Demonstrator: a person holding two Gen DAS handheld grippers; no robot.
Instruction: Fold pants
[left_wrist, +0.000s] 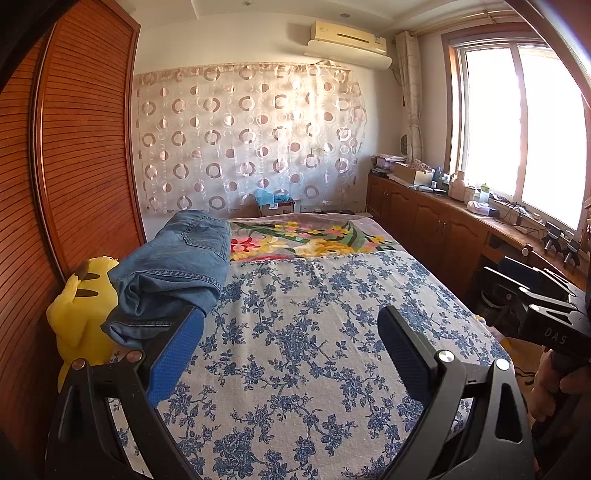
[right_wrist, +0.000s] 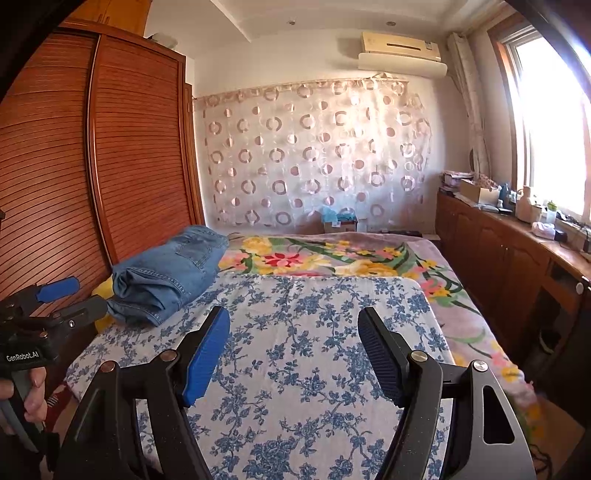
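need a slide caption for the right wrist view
Open right hand-held gripper above the blue floral sheet, folded jeans at the bed's left edge.

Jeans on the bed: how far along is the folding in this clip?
Done, apparently: the jeans lie as a thick folded bundle at the bed's left edge, against a yellow plush toy, clear of the blue floral sheet. In hand: nothing; the left gripper and right gripper both hang open over bare sheet. Left: at most tidying, since the near end of the bundle looks loose and rumpled.
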